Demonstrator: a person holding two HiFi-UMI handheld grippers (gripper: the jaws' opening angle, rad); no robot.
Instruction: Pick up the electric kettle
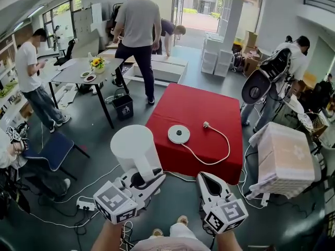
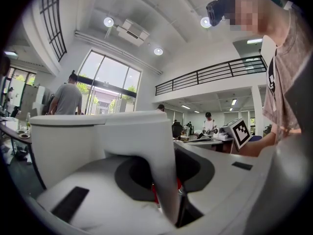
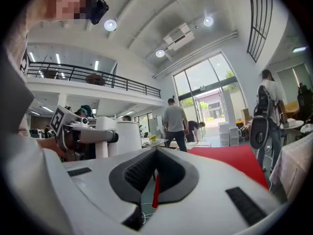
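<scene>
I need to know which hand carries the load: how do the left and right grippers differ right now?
The left gripper is clamped on the handle of the white kettle; the right gripper holds nothing. The left gripper's fingers are kept apart by that handle; the right gripper's fingers are together. Both are white, carry a marker cube and point toward the red table.

No word, brand name or number can be read anywhere in this busy workshop. The only signs are black-and-white square code patterns, without letters, on the left marker cube (image 1: pixel 116 202) and the right marker cube (image 1: pixel 225 216) at the lower centre of the head view. A dark print on a person's T-shirt (image 2: pixel 270 80), at the right edge of the left gripper view, is too cut off to read.
</scene>
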